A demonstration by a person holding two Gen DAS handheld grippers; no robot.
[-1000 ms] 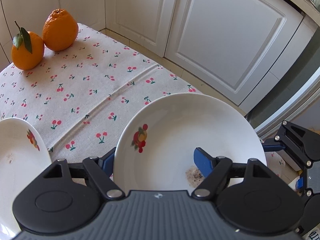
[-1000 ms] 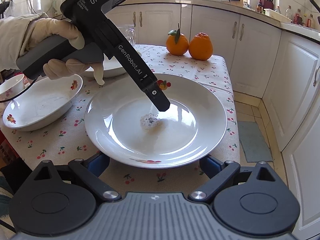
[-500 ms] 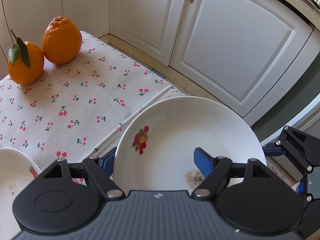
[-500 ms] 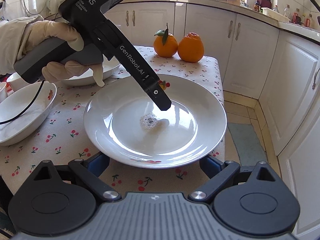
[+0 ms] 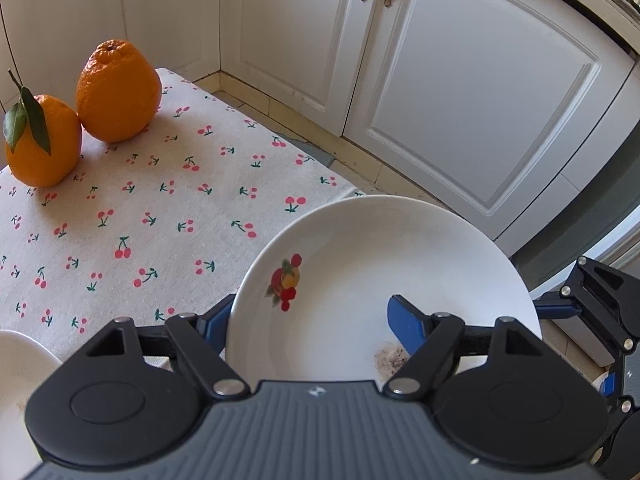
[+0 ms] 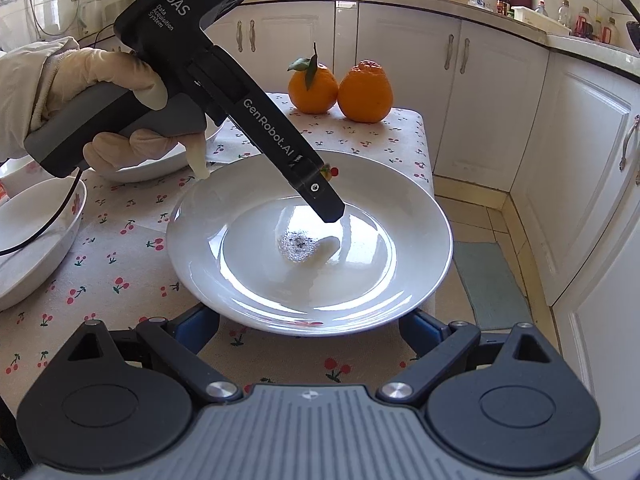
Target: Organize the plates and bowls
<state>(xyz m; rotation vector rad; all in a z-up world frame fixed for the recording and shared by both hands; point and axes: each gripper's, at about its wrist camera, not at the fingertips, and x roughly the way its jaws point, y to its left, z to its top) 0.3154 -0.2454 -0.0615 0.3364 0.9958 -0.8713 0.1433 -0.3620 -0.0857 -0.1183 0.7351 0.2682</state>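
Observation:
A white plate (image 6: 310, 240) with a cherry print and a dirty spot (image 6: 298, 245) in its middle is lifted above the table. It also shows in the left wrist view (image 5: 360, 280). My left gripper (image 5: 308, 324) is shut on its rim, one finger (image 5: 408, 326) over the plate and one under. In the right wrist view the left gripper's tip (image 6: 324, 200) reaches over the plate's centre. My right gripper (image 6: 310, 332) is open, its blue fingers (image 6: 196, 330) under the plate's near rim.
Two oranges (image 6: 340, 88) sit at the table's far edge, also seen in the left wrist view (image 5: 80, 112). White bowls (image 6: 36, 240) stand at the left. The cherry tablecloth (image 5: 160, 208) covers the table. White cabinets (image 6: 500, 92) surround it.
The plate, held by my left gripper, has moved toward the oranges and the table's right edge. The bowls have slid left in view.

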